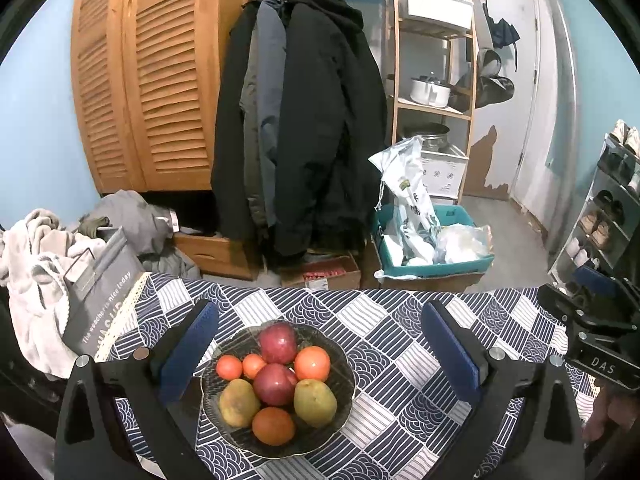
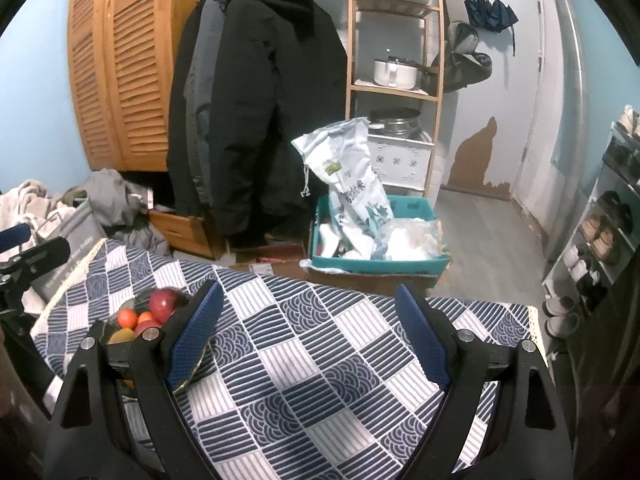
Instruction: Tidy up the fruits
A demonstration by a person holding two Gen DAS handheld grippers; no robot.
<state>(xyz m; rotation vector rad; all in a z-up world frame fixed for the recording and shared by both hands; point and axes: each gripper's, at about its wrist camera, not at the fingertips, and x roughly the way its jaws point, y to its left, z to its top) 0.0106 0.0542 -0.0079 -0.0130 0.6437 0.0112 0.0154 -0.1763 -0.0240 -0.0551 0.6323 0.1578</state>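
Note:
A glass bowl (image 1: 344,364) stands on the patterned tablecloth (image 1: 400,344) and holds two red apples (image 1: 278,342), two green-yellow pears (image 1: 315,402), and several oranges and tomatoes (image 1: 312,363). My left gripper (image 1: 320,352) is open, its blue pads wide apart on either side of the bowl, empty. My right gripper (image 2: 310,336) is open and empty above bare cloth (image 2: 304,360). In the right wrist view the bowl's fruit (image 2: 163,304) shows at the left, partly hidden behind my left finger (image 2: 196,332). The right gripper's body (image 1: 592,332) shows at the right edge of the left wrist view.
A grey bag (image 1: 100,284) with laundry stands at the table's left edge. Beyond the table are hanging dark coats (image 1: 300,120), a wooden wardrobe (image 1: 148,80), a teal crate (image 1: 436,248) with bags, a shelf unit (image 1: 436,60) and a shoe rack (image 1: 608,208).

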